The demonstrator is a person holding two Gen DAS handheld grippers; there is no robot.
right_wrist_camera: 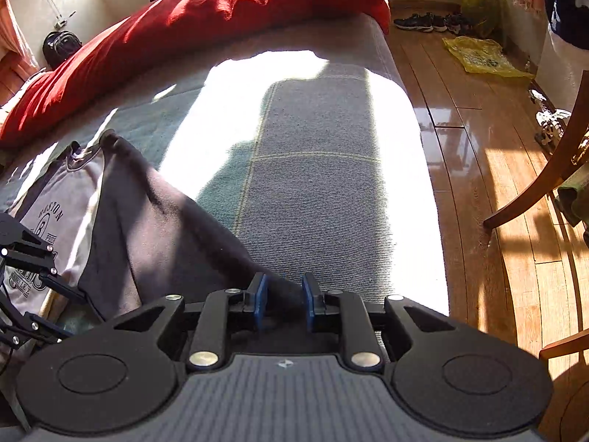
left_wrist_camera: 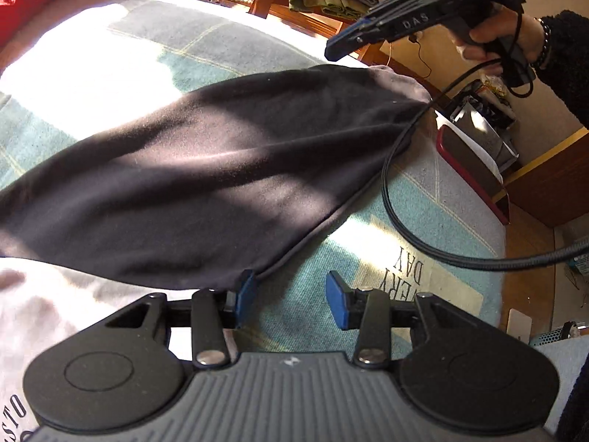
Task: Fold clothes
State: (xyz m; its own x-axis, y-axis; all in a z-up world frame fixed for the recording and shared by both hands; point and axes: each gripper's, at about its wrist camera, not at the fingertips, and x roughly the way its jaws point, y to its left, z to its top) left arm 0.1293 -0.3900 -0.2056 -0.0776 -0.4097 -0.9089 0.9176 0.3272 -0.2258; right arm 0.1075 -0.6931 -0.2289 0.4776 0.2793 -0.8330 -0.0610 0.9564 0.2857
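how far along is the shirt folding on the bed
Early stage. Done: the dark sleeve of the grey printed shirt lies spread across the bed cover. In hand: nothing is gripped; the left gripper stands open at the sleeve's hem, and the right gripper has its jaws apart over the sleeve's tip. Left: the shirt body looks unfolded, so most folds remain.

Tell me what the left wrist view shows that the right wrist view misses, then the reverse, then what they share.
Left wrist only: the right tongs from outside, held by a hand, with a black cable trailing.

Right wrist only: the red bedding, yellow bags and shoes on the wooden floor.

Both: the dark garment over a grey printed shirt on the checked blanket.
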